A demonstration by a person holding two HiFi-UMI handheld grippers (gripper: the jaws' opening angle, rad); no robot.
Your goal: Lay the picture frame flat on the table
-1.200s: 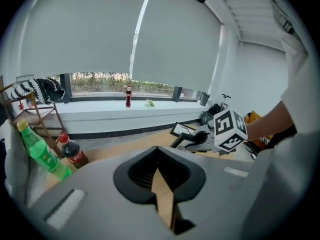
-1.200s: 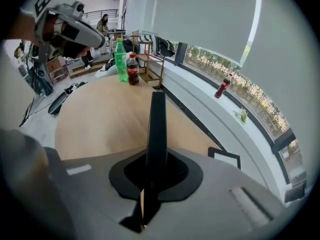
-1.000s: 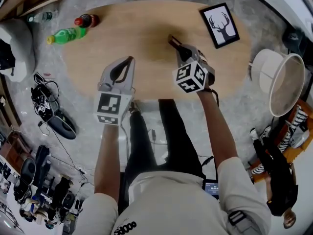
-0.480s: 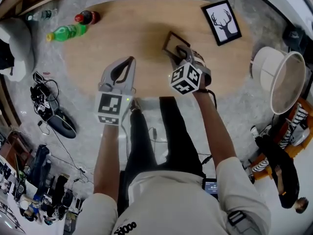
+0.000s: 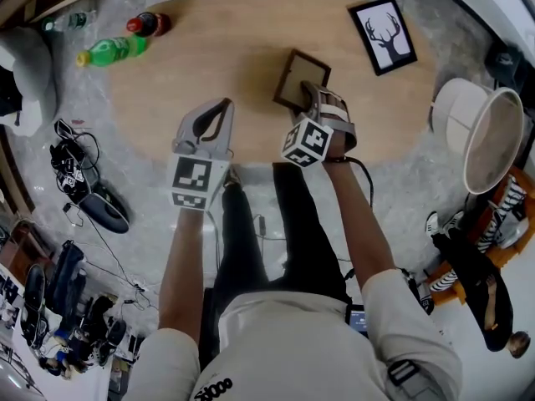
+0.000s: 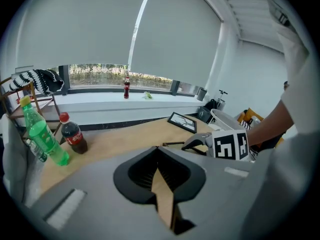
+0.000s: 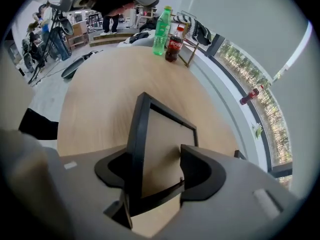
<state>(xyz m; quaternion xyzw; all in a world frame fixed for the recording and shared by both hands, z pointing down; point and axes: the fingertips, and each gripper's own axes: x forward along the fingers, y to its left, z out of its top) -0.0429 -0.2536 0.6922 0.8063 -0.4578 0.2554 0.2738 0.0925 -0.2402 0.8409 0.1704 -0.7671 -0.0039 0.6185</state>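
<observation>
A dark-edged picture frame with a brown backing shows its back side up, low over the oval wooden table; whether it rests fully flat I cannot tell. My right gripper points steeply down at the frame's near edge. In the right gripper view the frame stands between the jaws of the right gripper, which have just been opening wide and do not pinch it. My left gripper hovers to the left with its tips together and nothing in them, as the left gripper view also shows for the left gripper.
A black frame with a deer print lies flat at the table's far right. A green bottle and a cola bottle stand at the far left. A white lampshade sits beyond the right edge, shoes on the floor at left.
The brown-backed frame has gone from upright and edge-on to tipped over with its back up. The right gripper sank, rolled and opened its jaws. The left gripper shifted slightly.
</observation>
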